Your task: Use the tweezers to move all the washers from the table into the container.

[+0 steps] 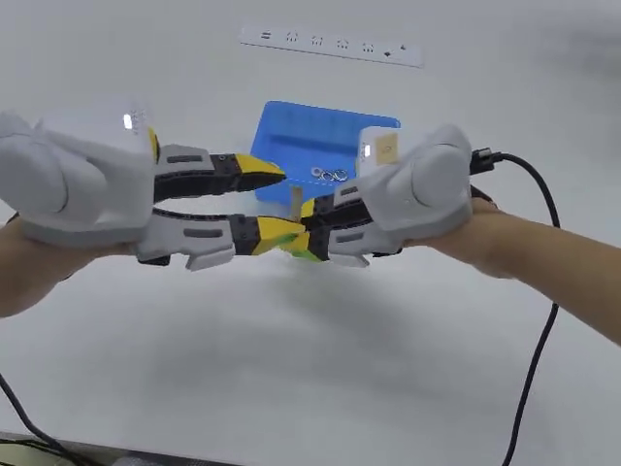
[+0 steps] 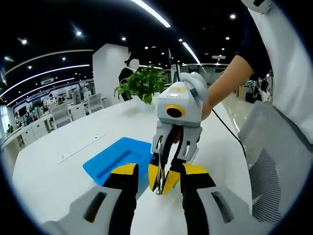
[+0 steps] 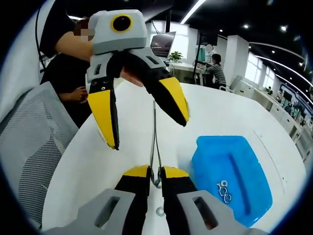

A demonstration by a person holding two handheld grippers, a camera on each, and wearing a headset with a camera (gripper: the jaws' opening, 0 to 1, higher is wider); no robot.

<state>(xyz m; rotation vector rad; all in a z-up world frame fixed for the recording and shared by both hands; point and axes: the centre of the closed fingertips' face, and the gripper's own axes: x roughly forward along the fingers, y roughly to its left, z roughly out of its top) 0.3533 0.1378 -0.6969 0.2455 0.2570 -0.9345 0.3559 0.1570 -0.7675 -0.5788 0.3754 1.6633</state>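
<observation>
Both tools meet tip to tip low over the white desk [image 1: 310, 379]. From the left, the left tool [image 2: 160, 170] has its yellow-tipped jaws spread wide, one on either side of the tweezers [image 3: 155, 142]. From the right, the right tool [image 3: 156, 172] has its jaws pressed together on the tweezers, pinching the thin metal arms, which reach out into the gap of the left tool. One loose washer [image 3: 160, 211] lies on the desk under the right tool's jaws. Just beyond the tools sits the blue container [image 1: 320, 131], with a small cluster of washers [image 1: 330, 175] inside it near its near edge. Farther off, a white power strip [image 1: 330, 46] lies across the desk. A black cable [image 1: 543, 291] trails from the right tool toward the near edge.
</observation>
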